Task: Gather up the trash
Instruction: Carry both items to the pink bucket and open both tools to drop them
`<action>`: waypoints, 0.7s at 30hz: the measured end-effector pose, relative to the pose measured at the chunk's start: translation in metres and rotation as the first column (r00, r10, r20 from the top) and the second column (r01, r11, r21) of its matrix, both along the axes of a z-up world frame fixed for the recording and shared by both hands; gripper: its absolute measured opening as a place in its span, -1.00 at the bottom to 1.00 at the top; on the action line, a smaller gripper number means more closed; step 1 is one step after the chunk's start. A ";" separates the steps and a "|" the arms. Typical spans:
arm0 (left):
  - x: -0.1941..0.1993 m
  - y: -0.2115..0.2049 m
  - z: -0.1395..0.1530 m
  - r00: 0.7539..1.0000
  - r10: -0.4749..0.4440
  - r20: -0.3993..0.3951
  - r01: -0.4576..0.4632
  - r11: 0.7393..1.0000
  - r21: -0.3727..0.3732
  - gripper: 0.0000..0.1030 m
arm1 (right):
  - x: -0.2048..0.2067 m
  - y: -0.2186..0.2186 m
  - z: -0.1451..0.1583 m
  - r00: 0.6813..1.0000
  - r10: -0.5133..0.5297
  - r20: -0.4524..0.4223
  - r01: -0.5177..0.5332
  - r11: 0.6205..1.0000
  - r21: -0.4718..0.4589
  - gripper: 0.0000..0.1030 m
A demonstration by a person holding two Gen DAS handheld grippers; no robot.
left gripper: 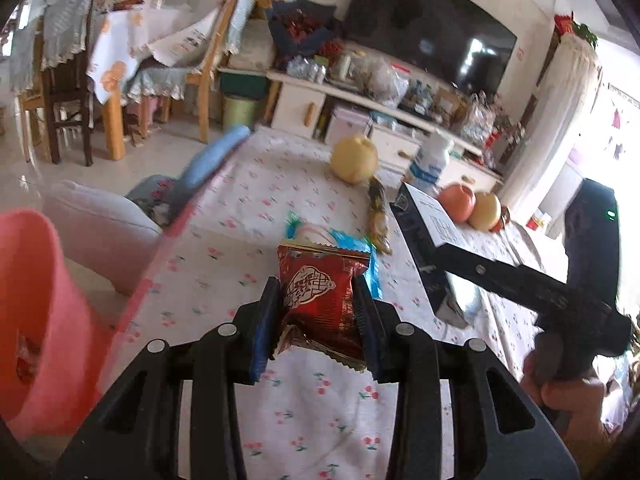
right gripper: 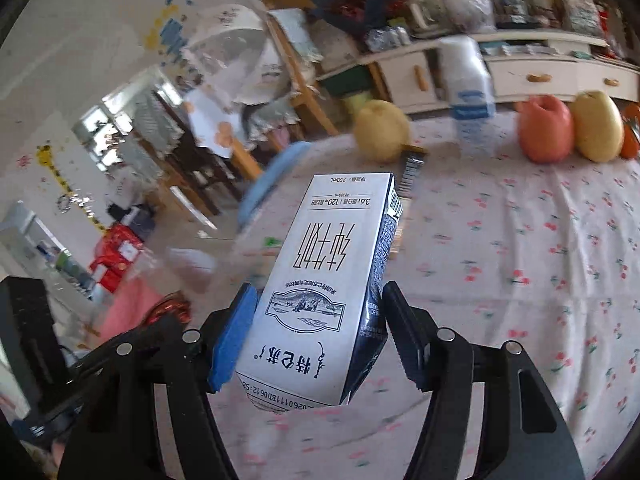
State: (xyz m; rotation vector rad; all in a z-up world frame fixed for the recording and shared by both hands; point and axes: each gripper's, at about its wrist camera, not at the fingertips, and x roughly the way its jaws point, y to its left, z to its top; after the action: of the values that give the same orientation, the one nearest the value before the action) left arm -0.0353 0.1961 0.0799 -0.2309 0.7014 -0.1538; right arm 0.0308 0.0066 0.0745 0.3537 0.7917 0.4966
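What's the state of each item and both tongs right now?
Left tongs: shut on the red snack wrapper, lifted off the table.
Right tongs: shut on the milk carton, carton tilted, off the cloth.
Blue wrapper: lying on the tablecloth.
Dark wrapper: lying flat beside the pear.
Pear: resting on the table, untouched.
White bottle: upright.
Pink bin: open.

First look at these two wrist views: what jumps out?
The red snack wrapper pinched in the left gripper, lifted over the cherry-print tablecloth. Next, the white milk carton held between the right gripper's fingers, printed text upside down. At the table's far edge sit a red apple and yellow pears; a pink bin stands at left.
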 end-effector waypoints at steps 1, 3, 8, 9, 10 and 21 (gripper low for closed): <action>-0.003 0.006 0.003 1.000 0.016 0.014 -0.016 1.000 0.001 -0.25 | -0.003 0.007 0.005 1.000 0.017 0.011 -0.017 1.000 0.003 0.27; -0.008 0.019 0.008 0.998 0.051 0.032 -0.051 0.999 -0.004 -0.25 | -0.013 0.028 0.015 0.997 0.064 0.035 -0.065 0.998 0.013 0.27; -0.020 0.057 0.017 0.981 0.181 0.067 -0.182 0.983 -0.003 -0.25 | -0.034 0.082 0.031 0.984 0.168 0.066 -0.171 0.984 0.039 0.27; -0.023 0.068 0.018 0.974 0.217 0.070 -0.217 0.976 -0.013 -0.25 | -0.038 0.096 0.034 0.979 0.190 0.069 -0.193 0.980 0.048 0.27; -0.025 0.076 0.019 0.965 0.250 0.073 -0.250 0.968 -0.010 -0.25 | -0.040 0.108 0.035 0.975 0.209 0.071 -0.213 0.975 0.058 0.27; -0.060 0.188 0.017 0.805 0.593 0.027 -0.593 0.805 -0.024 -0.24 | -0.053 0.236 0.050 0.914 0.397 0.083 -0.400 0.916 0.026 0.27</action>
State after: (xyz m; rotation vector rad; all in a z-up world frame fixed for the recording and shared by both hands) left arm -0.0949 0.3838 0.0972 -0.4522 0.5646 0.4423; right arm -0.0218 0.2428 0.1244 0.2084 0.7821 0.9075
